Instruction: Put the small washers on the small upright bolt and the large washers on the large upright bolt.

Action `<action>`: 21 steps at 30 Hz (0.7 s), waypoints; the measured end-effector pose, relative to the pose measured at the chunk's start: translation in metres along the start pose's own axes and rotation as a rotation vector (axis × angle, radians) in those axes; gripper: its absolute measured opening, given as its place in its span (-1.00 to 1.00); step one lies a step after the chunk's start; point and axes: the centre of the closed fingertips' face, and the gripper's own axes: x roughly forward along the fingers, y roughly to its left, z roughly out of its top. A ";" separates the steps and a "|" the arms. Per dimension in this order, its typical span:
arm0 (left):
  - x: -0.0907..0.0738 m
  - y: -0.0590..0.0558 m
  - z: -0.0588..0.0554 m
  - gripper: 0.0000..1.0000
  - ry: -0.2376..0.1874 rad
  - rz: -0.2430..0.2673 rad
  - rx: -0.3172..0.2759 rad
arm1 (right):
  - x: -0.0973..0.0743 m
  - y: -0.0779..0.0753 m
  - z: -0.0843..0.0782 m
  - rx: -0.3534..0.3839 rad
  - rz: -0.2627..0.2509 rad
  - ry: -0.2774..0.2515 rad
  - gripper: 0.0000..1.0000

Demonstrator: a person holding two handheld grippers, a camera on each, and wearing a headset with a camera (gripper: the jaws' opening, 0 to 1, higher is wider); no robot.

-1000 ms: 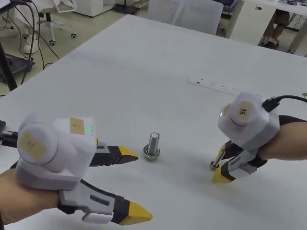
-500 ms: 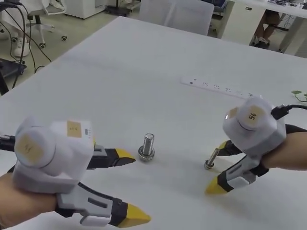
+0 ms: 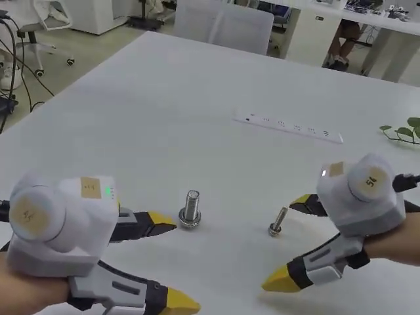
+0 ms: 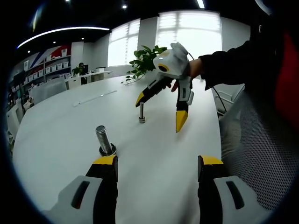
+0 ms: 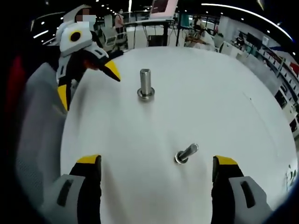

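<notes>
The white table carries both bolts in its near half, toward the edge where the person stands, with a white power strip further back toward the far edge.

The right gripper has changed most. A second ago its yellow-tipped jaws were close around the small bolt. Now they are spread wide and drawn back toward the near edge, holding nothing, with the bolt between the tips and touching neither. The left gripper has hardly moved. Its jaws are also wide and empty, and one tip lies just beside the large bolt.

The large silver threaded bolt stands upright with a stack of metal washers round its foot. To its right, well apart, the small slim steel bolt stands free on its head, and the left gripper view shows it upright. A small ring sits at its base, though it is too small to tell washer from bolt head.

The release suggests a small washer has just been seated, or the bolt steadied, and the job looks close to finished.
</notes>
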 end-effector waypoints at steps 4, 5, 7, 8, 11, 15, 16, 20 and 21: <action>-0.001 0.000 -0.001 0.42 0.001 -0.001 -0.007 | -0.005 0.003 0.004 0.015 -0.025 -0.040 1.00; -0.001 0.000 -0.002 0.42 0.002 -0.001 -0.007 | -0.006 0.004 0.004 0.018 -0.028 -0.046 1.00; -0.001 -0.001 -0.003 0.43 0.003 -0.002 -0.009 | -0.009 0.007 0.006 0.026 -0.032 -0.059 1.00; -0.002 -0.001 -0.003 0.44 0.004 -0.002 -0.011 | -0.010 0.009 0.006 0.028 -0.037 -0.064 1.00; -0.004 -0.001 -0.003 0.45 0.002 0.000 -0.017 | -0.015 0.016 0.006 0.041 -0.047 -0.085 1.00; -0.008 0.001 -0.002 0.48 -0.002 0.005 -0.025 | -0.021 0.024 0.005 0.060 -0.061 -0.105 1.00; -0.009 0.001 -0.001 0.48 -0.002 0.006 -0.024 | -0.022 0.025 0.004 0.063 -0.065 -0.111 1.00; -0.011 0.000 0.003 0.49 -0.005 0.006 -0.019 | -0.028 0.033 0.005 0.076 -0.074 -0.132 1.00; -0.011 -0.001 0.004 0.49 -0.006 0.005 -0.018 | -0.029 0.035 0.004 0.077 -0.077 -0.134 1.00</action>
